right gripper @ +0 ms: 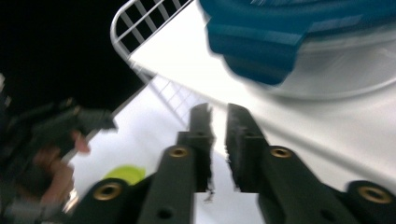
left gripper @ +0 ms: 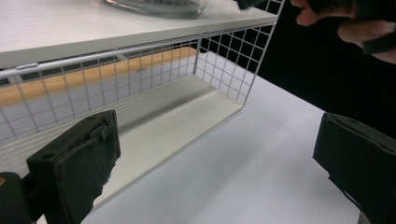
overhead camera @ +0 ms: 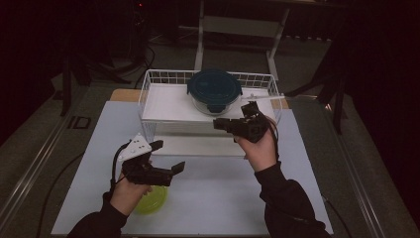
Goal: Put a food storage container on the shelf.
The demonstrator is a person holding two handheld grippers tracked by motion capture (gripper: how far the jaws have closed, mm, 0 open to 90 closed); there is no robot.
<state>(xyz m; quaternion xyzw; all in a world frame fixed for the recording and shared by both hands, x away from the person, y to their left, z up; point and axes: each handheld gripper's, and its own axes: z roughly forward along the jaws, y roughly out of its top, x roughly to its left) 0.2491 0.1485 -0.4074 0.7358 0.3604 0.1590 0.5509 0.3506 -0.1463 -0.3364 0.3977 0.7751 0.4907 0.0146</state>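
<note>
A round glass container with a teal lid (overhead camera: 214, 89) stands on the upper shelf of a white wire rack (overhead camera: 166, 104). My right gripper (overhead camera: 221, 123) hovers just in front of that shelf, below the container, jaws nearly together with nothing between them. In the right gripper view the jaws (right gripper: 217, 109) point at the shelf under the teal lid (right gripper: 299, 32). My left gripper (overhead camera: 168, 156) is held wide open and empty over the white table, facing the rack's lower shelf (left gripper: 177, 121). The container's glass base (left gripper: 159, 5) shows at the top of the left gripper view.
A yellow-green bowl (overhead camera: 151, 201) lies on the white table (overhead camera: 223, 193) under my left hand, and also shows as a yellow-green patch (right gripper: 123, 173) in the right gripper view. The rack's wire side wall (left gripper: 224, 60) closes its right end. Dark floor surrounds the table.
</note>
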